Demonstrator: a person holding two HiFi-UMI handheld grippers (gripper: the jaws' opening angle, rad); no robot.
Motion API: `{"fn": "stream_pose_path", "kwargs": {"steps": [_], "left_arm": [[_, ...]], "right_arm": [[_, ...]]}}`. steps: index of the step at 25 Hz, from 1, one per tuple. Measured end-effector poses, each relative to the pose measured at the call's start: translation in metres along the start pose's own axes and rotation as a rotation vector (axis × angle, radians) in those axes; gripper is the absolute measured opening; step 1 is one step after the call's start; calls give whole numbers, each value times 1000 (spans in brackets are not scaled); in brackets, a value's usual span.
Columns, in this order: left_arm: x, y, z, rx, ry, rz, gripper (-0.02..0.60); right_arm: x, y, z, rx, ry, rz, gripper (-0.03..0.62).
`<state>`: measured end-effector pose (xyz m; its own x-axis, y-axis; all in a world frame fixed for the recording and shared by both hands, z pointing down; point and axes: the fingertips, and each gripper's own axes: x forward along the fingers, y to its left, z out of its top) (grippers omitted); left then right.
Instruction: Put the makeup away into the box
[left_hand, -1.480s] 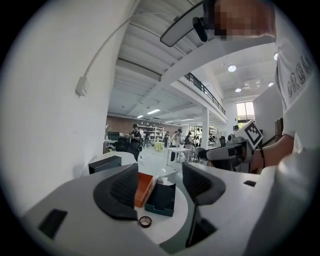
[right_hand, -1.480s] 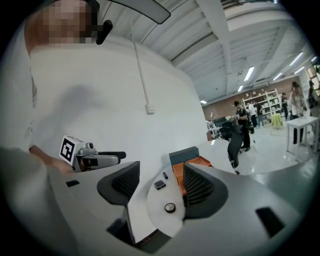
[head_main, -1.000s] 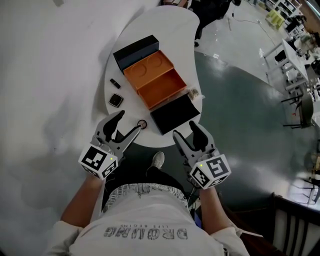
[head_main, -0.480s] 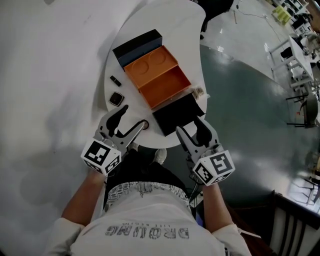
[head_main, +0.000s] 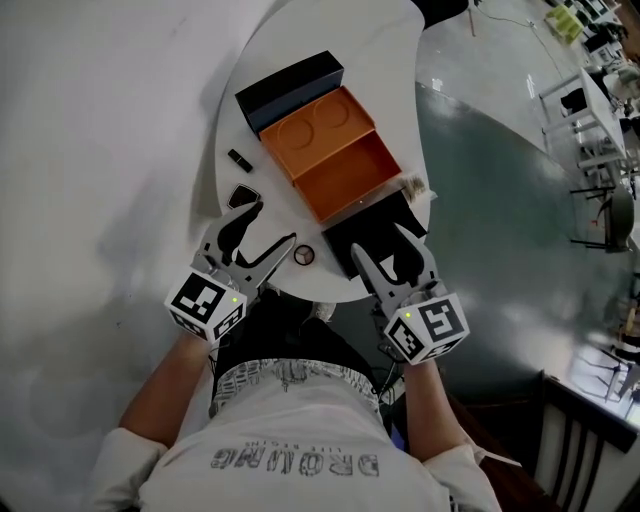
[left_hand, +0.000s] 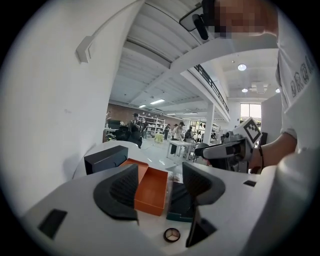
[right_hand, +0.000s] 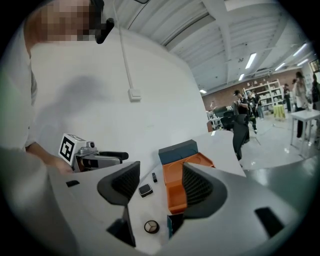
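A: How do the two tools stand?

B: Both are open. The left gripper is at the lower left of the head view, over the near edge of the table. Its jaws are wide apart and nothing is between the pads. The right gripper is at the lower centre, a little to the right. Its jaws are wide apart too and grip nothing. It is over a black tray.

A: And where is the box?

B: The orange box lies open in the upper centre of the head view, in the middle of the table. A dark case touches its far side, and the black tray lies against its near side.

A: Where is the makeup?

B: All of it lies on the table, outside the box. The round compact is just beside the tip of the left gripper, on its right. The square compact is to the left of the box, partly behind the other left finger. The stick lies above it in the picture, near the left side of the box. No tool touches any of them.
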<state>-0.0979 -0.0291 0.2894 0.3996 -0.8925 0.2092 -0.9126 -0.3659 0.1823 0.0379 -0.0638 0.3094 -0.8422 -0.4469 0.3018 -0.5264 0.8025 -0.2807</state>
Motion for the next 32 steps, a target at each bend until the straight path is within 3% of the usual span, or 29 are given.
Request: {"fn": "stream_pose_path", "kwargs": {"steps": [16, 32], "left_arm": [[-25, 93, -21, -4, 18, 60, 281], [-54, 135, -47, 2, 36, 161, 281]], "right_arm": [[156, 42, -20, -52, 137, 95, 267], [267, 71, -54, -105, 278, 167, 258]]}}
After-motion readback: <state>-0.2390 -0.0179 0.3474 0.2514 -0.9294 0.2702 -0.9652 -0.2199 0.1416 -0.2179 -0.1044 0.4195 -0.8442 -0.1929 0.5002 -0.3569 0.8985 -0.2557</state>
